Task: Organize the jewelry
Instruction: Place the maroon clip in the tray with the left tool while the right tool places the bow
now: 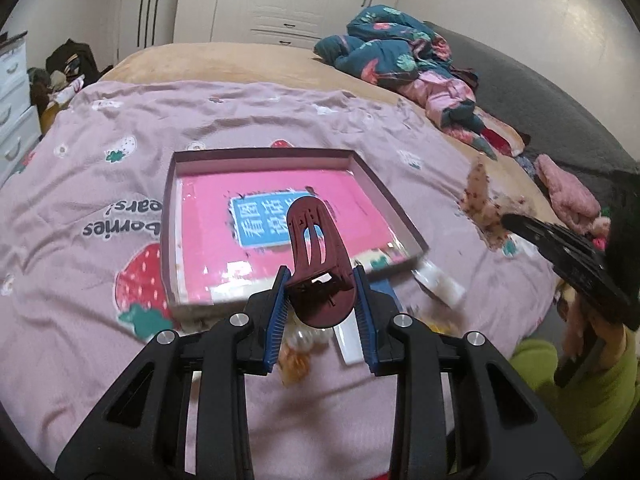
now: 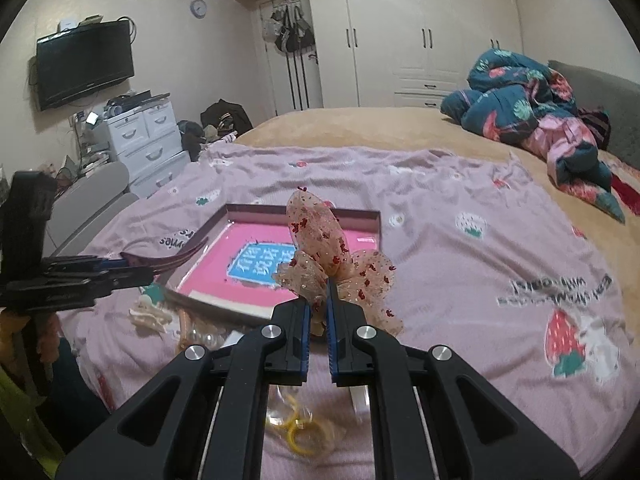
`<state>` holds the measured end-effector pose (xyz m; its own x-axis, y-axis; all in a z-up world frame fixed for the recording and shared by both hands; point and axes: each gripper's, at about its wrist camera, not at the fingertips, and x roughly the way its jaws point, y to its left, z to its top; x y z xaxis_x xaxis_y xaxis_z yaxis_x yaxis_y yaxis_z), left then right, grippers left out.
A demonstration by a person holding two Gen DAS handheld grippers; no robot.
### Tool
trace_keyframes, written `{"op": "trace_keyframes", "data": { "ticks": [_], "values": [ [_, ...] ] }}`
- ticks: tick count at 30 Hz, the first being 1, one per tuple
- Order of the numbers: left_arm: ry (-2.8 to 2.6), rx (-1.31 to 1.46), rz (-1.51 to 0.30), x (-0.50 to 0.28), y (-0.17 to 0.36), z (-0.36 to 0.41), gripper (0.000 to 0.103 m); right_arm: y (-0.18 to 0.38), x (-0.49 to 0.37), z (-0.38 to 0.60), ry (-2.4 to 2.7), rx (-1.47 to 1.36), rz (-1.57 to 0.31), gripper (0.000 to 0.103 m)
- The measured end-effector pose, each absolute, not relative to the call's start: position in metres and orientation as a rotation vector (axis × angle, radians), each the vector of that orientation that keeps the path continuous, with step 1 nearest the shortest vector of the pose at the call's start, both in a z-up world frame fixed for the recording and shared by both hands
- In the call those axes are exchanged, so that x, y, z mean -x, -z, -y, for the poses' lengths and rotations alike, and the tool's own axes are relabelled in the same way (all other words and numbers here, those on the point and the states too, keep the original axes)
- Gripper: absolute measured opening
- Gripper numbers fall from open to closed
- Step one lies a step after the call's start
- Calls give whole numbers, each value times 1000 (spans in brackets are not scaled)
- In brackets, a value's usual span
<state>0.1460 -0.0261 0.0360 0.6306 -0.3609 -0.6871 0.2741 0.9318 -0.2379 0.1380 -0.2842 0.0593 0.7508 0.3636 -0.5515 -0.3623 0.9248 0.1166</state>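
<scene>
My left gripper (image 1: pixel 320 280) is shut on a dark red hair clip (image 1: pixel 316 240), held above the near edge of a shallow box (image 1: pixel 256 155) with a pink bottom. My right gripper (image 2: pixel 318 292) is shut on a sheer beige bow (image 2: pixel 332 256) dotted with red, just in front of the same box (image 2: pixel 376 224). In the left wrist view the right gripper (image 1: pixel 508 220) and the bow (image 1: pixel 480 192) show at the right. In the right wrist view the left gripper (image 2: pixel 132 270) and the hair clip (image 2: pixel 168 258) show at the left edge.
Loose pieces lie on the pink strawberry quilt (image 2: pixel 460 280) near the box: a cream claw clip (image 2: pixel 150 316), a bag of yellow rings (image 2: pixel 298 428), a white item (image 1: pixel 440 284). A heap of clothes (image 2: pixel 532 112) lies far right. White drawers (image 2: pixel 148 136) stand left.
</scene>
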Motion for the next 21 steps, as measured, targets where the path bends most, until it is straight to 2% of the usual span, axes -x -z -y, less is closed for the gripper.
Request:
{"op": "trace_keyframes", "data": {
  "ticks": [9,21],
  "values": [
    [282,123,-806,-191,-37,11,23,-64,-184,261,-412,11,-613,7],
    [217,152,-866,-232,2,-7,23,-24,-248,232,-393,-26,-718,7]
  ]
}}
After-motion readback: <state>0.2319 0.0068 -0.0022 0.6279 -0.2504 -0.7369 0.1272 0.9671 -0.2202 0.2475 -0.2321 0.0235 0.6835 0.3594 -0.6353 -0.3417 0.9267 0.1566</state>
